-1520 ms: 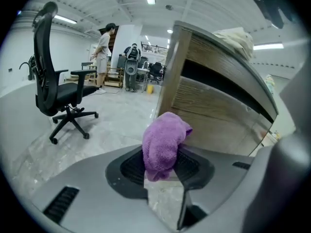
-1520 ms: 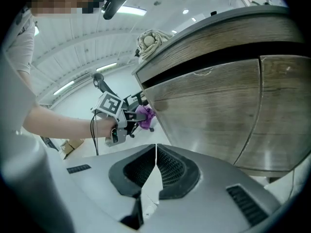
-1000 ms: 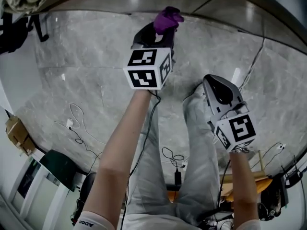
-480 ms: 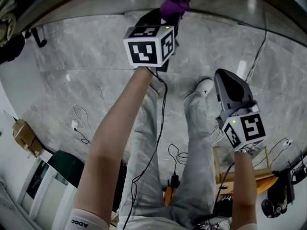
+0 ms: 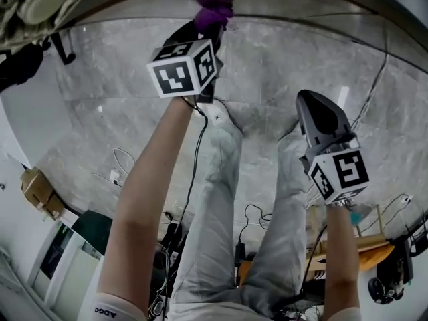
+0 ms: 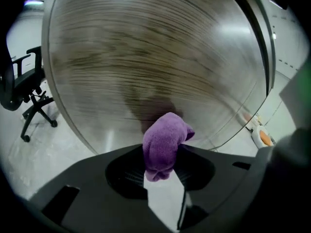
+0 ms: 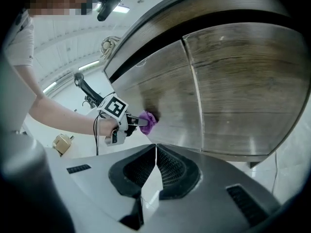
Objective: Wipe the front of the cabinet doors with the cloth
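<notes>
The left tool (image 6: 163, 166) has its jaws closed on the purple cloth (image 6: 165, 137), which bulges out in front of them. The cloth is pressed against the front of the wooden door (image 6: 155, 57), on its lower part, and a dark shadow lies on the wood just behind it. The right tool (image 7: 154, 171) is held back from the cabinet, well apart from the left one, with its jaws together and nothing between them.
</notes>
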